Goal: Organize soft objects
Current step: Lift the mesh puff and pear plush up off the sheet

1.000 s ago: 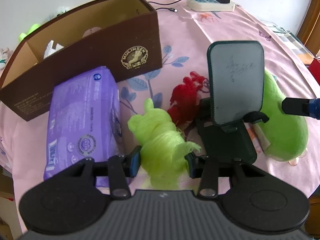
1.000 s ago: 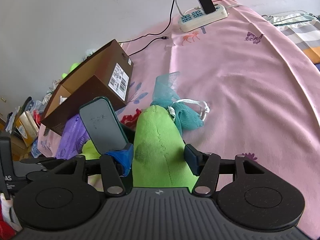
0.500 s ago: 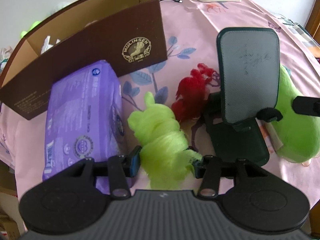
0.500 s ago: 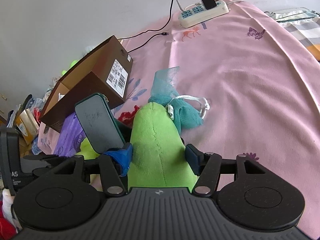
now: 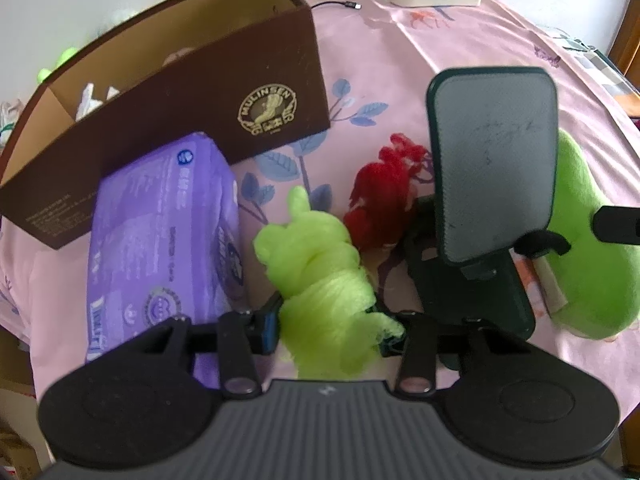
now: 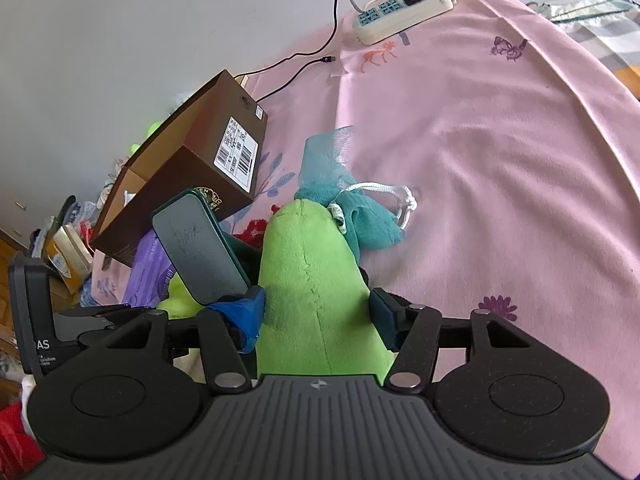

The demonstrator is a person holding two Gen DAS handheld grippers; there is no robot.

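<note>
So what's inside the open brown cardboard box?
In the brown cardboard box, the left wrist view shows white crumpled pieces at one end and a pale blurred lump further along. The near wall hides the floor and everything lower.

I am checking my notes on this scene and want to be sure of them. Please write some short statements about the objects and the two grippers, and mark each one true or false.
1. The left gripper has its jaws around the light green yarn bundle. True.
2. The right gripper has its jaws around the teal cloth. False: they are around the green plush toy; the teal cloth lies on the sheet past it.
3. The purple tissue pack is inside the brown box. False: it lies on the pink sheet in front of the box.
4. The red yarn lies between the light green yarn bundle and the phone stand. True.
5. A black charger is plugged into the power strip. True.
</note>
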